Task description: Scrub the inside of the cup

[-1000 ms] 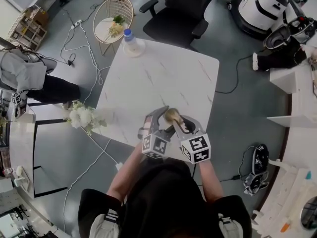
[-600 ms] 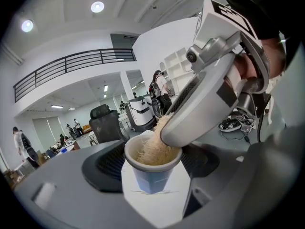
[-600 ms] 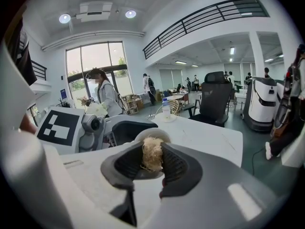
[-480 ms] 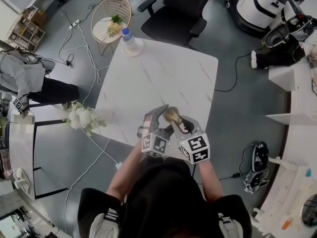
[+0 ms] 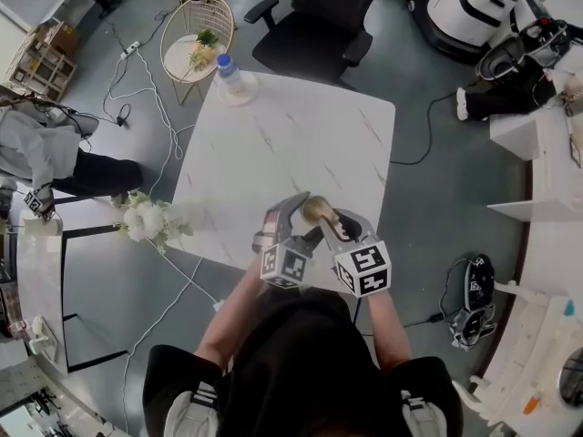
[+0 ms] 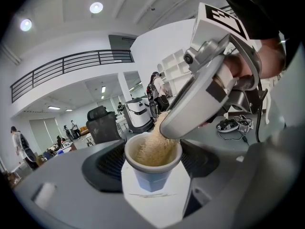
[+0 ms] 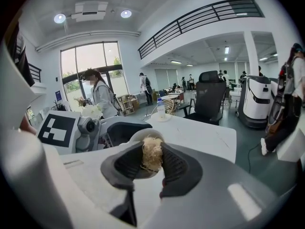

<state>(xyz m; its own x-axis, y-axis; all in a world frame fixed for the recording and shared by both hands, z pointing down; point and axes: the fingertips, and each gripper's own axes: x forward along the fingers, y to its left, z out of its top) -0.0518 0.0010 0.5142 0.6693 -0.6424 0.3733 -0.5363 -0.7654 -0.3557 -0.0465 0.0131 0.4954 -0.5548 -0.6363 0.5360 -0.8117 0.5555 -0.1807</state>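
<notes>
Above the near part of the white table point(image 5: 291, 144), a pale blue cup point(image 6: 151, 178) clamped between the widely spread fingers point(image 6: 102, 165) of the left gripper point(image 6: 152, 163), pads pressing on both its sides. Standing about upright, long axis near vertical, mouth facing up. Pushed into that mouth from above, a tan fibrous scrubber point(image 7: 151, 154), pinched tight between the fingers point(image 7: 180, 166) of the right gripper point(image 7: 151, 162).

White marble-pattern square table point(image 5: 291, 144) on grey floor point(image 5: 437, 208); black office chair point(image 5: 314, 25) beyond table; round gold wire stand point(image 5: 202, 35) beside far-left corner.
</notes>
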